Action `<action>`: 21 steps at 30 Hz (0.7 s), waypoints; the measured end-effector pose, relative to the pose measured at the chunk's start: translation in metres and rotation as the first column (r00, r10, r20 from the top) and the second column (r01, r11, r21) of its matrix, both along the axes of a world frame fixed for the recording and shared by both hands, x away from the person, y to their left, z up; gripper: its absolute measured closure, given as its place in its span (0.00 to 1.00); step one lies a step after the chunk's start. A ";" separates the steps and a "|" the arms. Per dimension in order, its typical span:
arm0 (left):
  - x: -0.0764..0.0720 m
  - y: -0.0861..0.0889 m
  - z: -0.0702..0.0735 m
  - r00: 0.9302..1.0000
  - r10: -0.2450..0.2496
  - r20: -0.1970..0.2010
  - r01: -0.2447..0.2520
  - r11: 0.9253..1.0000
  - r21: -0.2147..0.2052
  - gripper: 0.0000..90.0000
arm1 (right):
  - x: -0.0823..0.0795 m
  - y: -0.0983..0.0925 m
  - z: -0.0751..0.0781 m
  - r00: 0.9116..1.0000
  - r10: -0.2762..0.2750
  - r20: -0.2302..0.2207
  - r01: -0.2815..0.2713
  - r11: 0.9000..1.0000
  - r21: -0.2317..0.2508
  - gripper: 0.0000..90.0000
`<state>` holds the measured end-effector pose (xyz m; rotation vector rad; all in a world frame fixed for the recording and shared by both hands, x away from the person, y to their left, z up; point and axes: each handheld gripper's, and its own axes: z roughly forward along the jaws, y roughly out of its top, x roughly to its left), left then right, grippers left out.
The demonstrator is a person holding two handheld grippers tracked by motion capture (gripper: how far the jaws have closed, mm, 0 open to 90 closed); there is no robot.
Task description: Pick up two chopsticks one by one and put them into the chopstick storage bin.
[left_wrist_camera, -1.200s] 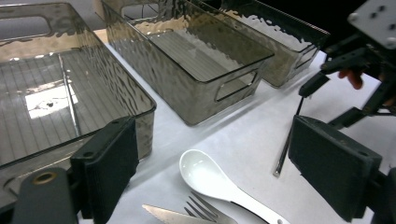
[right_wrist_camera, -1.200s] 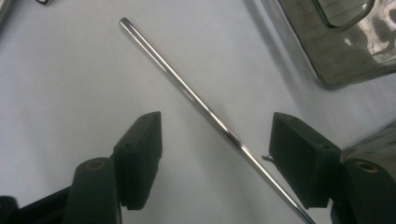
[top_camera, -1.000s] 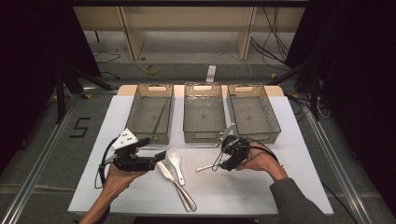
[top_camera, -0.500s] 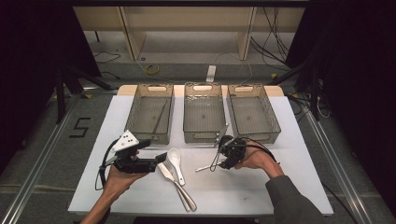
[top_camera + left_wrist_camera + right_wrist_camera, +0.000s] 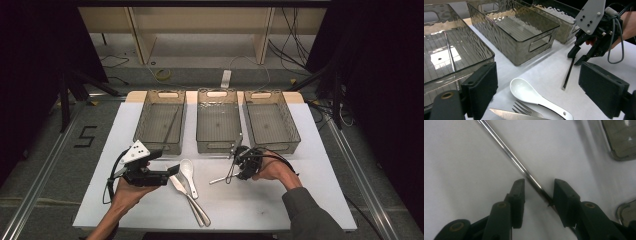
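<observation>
The right tongs (image 5: 239, 162) point down at the white table (image 5: 320, 200), and a thin metal rod (image 5: 509, 155) lies between their jaws — the jaws have just been closing in on it. In the right gripper view the rod runs slantwise through the gap: one jaw stands clear of it and the other is right at its lower end, though whether that pad already presses on it cannot be told. In the left gripper view the rod (image 5: 568, 73) stretches from the right tongs (image 5: 579, 56) toward the camera.

The left tongs (image 5: 172, 172) lie level, jaws spread wide with nothing between them. Just past their tips lie a white spoon (image 5: 187, 172), a fork (image 5: 526, 111) and a knife (image 5: 514, 115). Three clear bins (image 5: 220, 145) stand in a row beyond both tongs, the middle one just behind the right tongs.
</observation>
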<state>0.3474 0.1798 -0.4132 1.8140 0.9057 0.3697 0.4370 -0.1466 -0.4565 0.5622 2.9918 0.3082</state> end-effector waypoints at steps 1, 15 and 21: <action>0.000 0.000 0.000 1.000 0.000 0.000 0.000 1.000 0.000 0.17 | 0.000 0.000 0.000 1.000 0.001 -0.006 -0.001 1.000 0.000 0.72; -0.001 -0.001 0.000 1.000 -0.005 0.003 0.005 1.000 0.005 0.17 | -0.004 0.010 0.001 0.999 0.048 -0.001 -0.048 0.997 -0.061 0.83; -0.001 -0.001 0.000 1.000 -0.004 0.004 0.004 1.000 0.010 0.17 | -0.006 0.011 0.001 0.998 0.066 -0.006 -0.066 0.995 -0.069 0.88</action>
